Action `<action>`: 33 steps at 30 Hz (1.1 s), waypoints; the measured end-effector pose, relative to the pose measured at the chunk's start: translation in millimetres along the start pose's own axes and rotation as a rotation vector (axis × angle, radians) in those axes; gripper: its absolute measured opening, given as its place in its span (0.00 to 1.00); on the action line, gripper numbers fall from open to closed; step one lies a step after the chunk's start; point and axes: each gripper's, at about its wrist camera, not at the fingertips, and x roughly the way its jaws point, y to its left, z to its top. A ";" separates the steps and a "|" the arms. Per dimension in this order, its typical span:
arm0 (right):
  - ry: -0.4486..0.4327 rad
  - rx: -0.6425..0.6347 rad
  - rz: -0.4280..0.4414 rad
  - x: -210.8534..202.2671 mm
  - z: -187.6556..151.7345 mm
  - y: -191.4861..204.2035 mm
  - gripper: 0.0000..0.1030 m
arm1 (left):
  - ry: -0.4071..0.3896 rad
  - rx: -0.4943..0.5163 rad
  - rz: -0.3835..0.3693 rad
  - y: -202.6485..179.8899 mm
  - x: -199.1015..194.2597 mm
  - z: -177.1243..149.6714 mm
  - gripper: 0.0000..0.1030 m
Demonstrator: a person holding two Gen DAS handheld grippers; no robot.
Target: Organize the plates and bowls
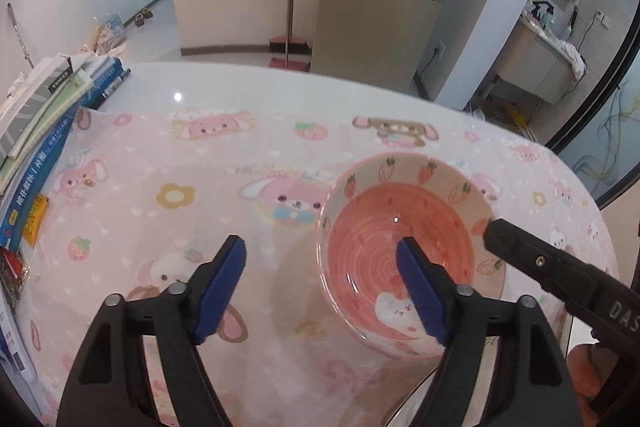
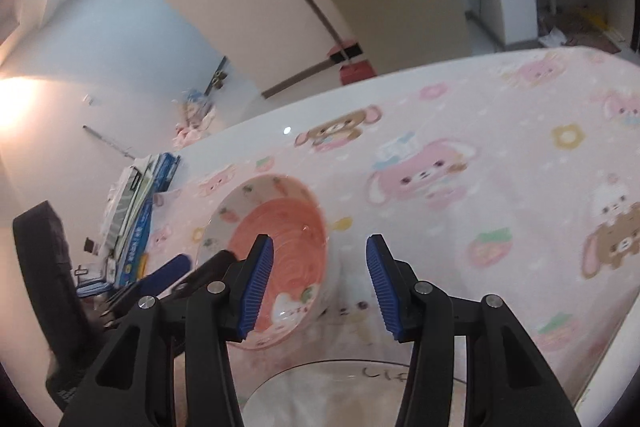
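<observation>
Bowl [image 1: 408,255] sits upright on the counter [image 1: 240,87]; left gripper [image 1: 322,259] fingers straddle its near-left rim, spread, untouching; right gripper [image 2: 320,259] likewise spread.

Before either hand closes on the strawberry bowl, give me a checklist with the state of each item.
1. Pink strawberry-patterned ceramic bowl upright on the pink cartoon cloth: ok.
2. Bowl empty: ok.
3. Left tongs straddle the bowl's near-left rim, one blue pad inside and one outside: ok.
4. Left pads pressing the rim: not ok, a gap shows.
5. Right tongs astride the opposite rim, nothing gripped: ok.
6. Clear glass plate below the right tongs, apart from the bowl: cannot tell.
</observation>
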 end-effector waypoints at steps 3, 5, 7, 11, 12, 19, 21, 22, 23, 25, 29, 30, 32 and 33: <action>-0.008 -0.016 -0.031 3.3 -3.2 3.4 0.39 | 0.029 -0.019 -0.028 3.1 7.4 -1.5 0.60; 0.000 -0.021 -0.025 5.9 -4.8 3.8 0.36 | 0.046 -0.033 -0.045 5.1 11.5 -2.5 0.52; 0.016 -0.024 -0.031 12.5 -6.8 4.1 0.36 | 0.058 -0.043 -0.054 6.9 14.6 -4.3 0.46; 0.039 -0.031 -0.032 21.7 -10.0 6.2 0.31 | 0.077 -0.047 -0.058 5.8 19.5 -6.9 0.27; 0.044 -0.031 -0.029 22.7 -10.7 6.2 0.30 | 0.082 -0.048 -0.063 5.5 20.7 -7.9 0.27; 0.051 -0.024 -0.051 30.4 -11.5 7.7 0.21 | 0.089 -0.059 -0.064 2.6 28.7 -11.0 0.20; 0.058 -0.021 -0.046 32.3 -11.5 6.9 0.21 | 0.095 -0.062 -0.082 -0.1 31.3 -12.4 0.19; 0.063 -0.019 -0.044 34.4 -11.6 6.6 0.21 | 0.095 -0.062 -0.081 -0.5 30.9 -12.7 0.19; 0.069 -0.018 -0.042 36.2 -11.6 6.3 0.21 | 0.095 -0.062 -0.080 -0.5 31.0 -12.8 0.19; 0.081 -0.015 -0.036 41.0 -12.3 5.1 0.21 | 0.092 -0.070 -0.087 0.0 31.0 -12.9 0.18; 0.070 -0.031 -0.056 41.2 -14.3 8.4 0.19 | 0.086 -0.069 -0.094 2.4 28.7 -13.8 0.17; 0.067 -0.034 -0.066 41.1 -15.0 9.1 0.18 | 0.085 -0.066 -0.093 3.3 27.2 -14.2 0.17; 0.060 -0.030 -0.084 39.5 -15.7 9.0 0.16 | 0.079 -0.071 -0.092 4.9 24.0 -14.6 0.15; 0.060 -0.030 -0.087 39.4 -15.7 8.9 0.16 | 0.077 -0.072 -0.092 5.4 23.5 -13.9 0.14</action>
